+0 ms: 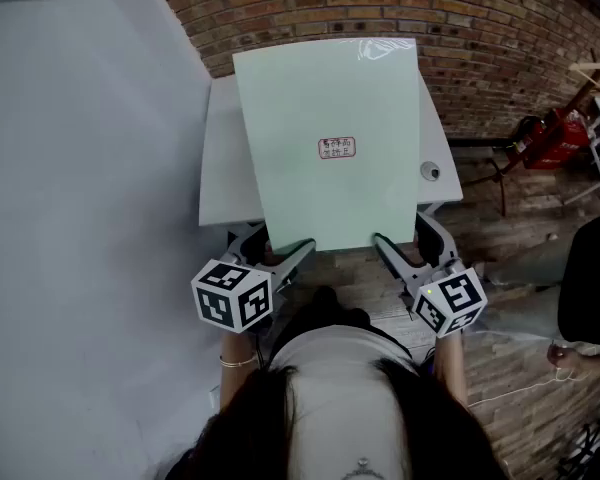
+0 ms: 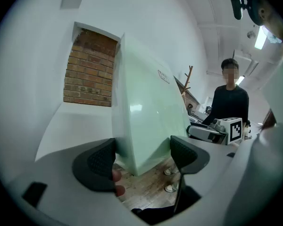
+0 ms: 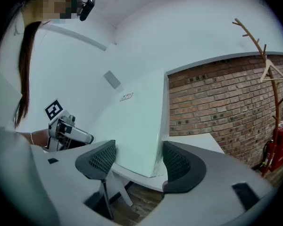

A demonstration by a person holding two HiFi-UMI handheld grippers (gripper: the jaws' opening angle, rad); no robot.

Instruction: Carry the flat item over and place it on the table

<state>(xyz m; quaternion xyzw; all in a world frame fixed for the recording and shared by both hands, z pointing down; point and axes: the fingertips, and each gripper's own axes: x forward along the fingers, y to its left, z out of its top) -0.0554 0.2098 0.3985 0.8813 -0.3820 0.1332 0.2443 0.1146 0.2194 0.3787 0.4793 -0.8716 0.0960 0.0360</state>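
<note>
left tongs spread wide, straddling the near left corner of the pale green board, not clamped on it. board lies on the white table, near edge overhanging. small red-framed label mid-board, print unreadable. right tongs equally wide around the near right corner.

A red brick wall stands behind the white desk, and a plain white wall runs along the desk's left edge. Past its right edge lies wooden floor. A bare wooden coat stand rises by the bricks. A ceiling light glows.
</note>
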